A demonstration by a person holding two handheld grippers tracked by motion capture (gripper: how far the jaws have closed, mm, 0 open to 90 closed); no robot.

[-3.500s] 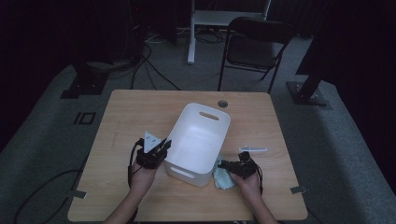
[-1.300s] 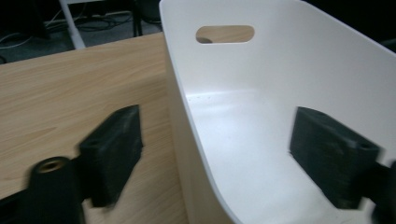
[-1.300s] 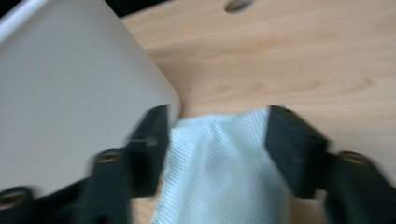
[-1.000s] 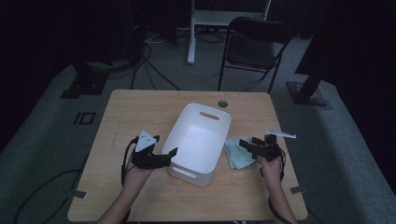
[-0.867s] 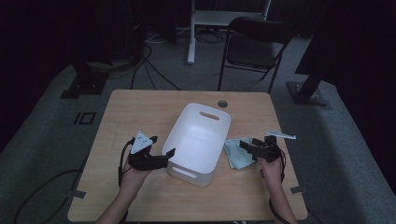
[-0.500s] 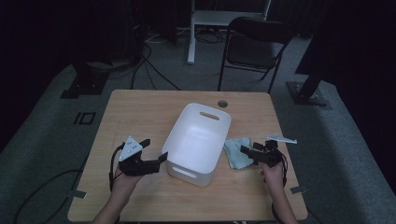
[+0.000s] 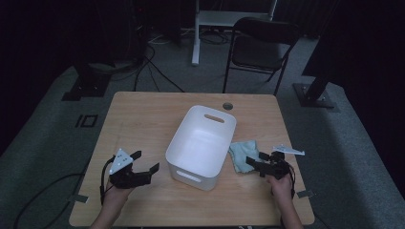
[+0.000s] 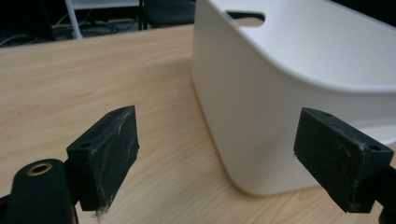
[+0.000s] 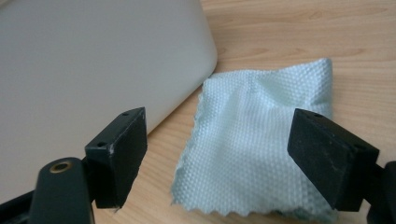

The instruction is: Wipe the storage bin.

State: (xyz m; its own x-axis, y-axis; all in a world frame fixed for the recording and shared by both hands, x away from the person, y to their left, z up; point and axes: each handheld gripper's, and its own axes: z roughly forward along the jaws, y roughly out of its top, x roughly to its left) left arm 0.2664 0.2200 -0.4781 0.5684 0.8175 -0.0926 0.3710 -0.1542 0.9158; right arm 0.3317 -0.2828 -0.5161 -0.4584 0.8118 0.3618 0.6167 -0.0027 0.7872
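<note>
A white plastic bin (image 7: 203, 143) with handle slots stands in the middle of the wooden table (image 7: 143, 114). A pale green cloth (image 7: 242, 153) lies flat on the table by the bin's right side. My left gripper (image 7: 145, 162) sits low at the bin's near left, open with nothing between its jaws; the left gripper view has the bin wall (image 8: 289, 93) just ahead. My right gripper (image 7: 254, 161) is open at the cloth's near edge; in the right gripper view the cloth (image 9: 261, 140) lies between and beyond the jaws, beside the bin (image 9: 93, 56).
A round cable hole (image 7: 228, 106) is in the table behind the bin. A black folding chair (image 7: 262, 43) and a white stand (image 7: 196, 33) are on the floor beyond the table. Bare table lies to the left of the bin.
My left gripper has drawn back toward the table's near left edge and sunk a little. My right gripper has shifted slightly nearer the cloth. Both stay open.
</note>
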